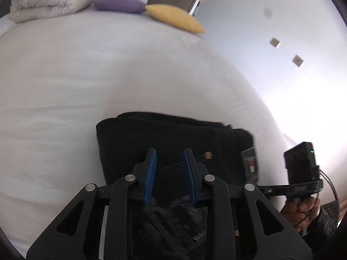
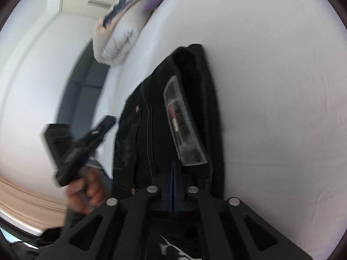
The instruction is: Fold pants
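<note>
Black pants (image 1: 164, 136) lie folded into a compact stack on a white bed (image 1: 86, 75). A copper rivet and a grey label show on top. My left gripper (image 1: 169, 156) is open, its blue pads apart just above the near edge of the stack, empty. In the right wrist view the pants (image 2: 151, 112) lie ahead with the grey label (image 2: 184, 125) facing up. My right gripper (image 2: 173, 169) is shut, its blue pads pressed together at the near edge of the pants; I cannot tell if cloth is between them. The left gripper (image 2: 86, 138) shows blurred at the left.
A folded beige duvet (image 1: 43, 0), a purple cushion (image 1: 119, 4) and a yellow cushion (image 1: 175, 17) lie at the far end of the bed. A white wall (image 1: 271, 43) with two small plates runs along the right. The right gripper's body (image 1: 301, 169) and hand are at the right edge.
</note>
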The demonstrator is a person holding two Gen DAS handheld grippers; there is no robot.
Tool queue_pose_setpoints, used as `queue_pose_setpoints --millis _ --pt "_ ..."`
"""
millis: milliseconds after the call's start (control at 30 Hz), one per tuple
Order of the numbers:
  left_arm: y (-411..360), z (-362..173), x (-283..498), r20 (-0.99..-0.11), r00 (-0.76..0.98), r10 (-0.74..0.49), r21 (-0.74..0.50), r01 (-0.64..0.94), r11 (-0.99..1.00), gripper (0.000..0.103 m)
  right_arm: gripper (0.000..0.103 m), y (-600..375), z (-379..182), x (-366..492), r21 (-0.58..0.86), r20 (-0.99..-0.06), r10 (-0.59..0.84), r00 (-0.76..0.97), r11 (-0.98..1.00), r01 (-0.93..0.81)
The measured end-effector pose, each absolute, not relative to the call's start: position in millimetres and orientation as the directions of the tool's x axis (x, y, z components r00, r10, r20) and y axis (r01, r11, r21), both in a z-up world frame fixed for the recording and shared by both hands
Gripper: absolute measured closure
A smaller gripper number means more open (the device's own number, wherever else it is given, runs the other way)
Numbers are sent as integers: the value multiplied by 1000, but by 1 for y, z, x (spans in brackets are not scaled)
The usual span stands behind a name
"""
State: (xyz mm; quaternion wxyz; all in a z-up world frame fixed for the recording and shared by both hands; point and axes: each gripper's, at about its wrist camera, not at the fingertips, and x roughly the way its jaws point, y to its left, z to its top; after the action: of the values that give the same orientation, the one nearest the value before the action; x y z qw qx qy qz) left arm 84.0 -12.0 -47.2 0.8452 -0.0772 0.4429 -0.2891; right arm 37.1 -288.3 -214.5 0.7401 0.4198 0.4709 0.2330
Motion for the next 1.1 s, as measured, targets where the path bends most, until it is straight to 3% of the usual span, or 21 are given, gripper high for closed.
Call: queue_pose_setpoints --millis 267,567,733,833,1000,1100 --pt "-8 -72 38 -717 460 -524 -317 454 832 79 103 -287 -218 33 835 -487 733 475 550 6" --pt "-22 -70 -73 -699 569 -433 -93 528 844 79 103 -293 -218 13 839 -466 729 501 544 -11" --pt "-31 -80 -115 -676 621 -396 -21 521 853 79 103 -291 -196 -15 794 -511 695 506 607 -31" --pt "-31 -87 -121 -673 629 -389 -14 515 857 79 102 -292 -196 -33 766 -535 678 504 641 -50" --pt "-27 -93 -115 -659 614 -434 -68 526 848 79 103 -305 -224 -39 826 -451 711 540 562 -49" --pt "-23 -87 -114 -659 607 -445 -83 528 845 79 103 -303 -216 -42 803 -465 694 549 592 -68"
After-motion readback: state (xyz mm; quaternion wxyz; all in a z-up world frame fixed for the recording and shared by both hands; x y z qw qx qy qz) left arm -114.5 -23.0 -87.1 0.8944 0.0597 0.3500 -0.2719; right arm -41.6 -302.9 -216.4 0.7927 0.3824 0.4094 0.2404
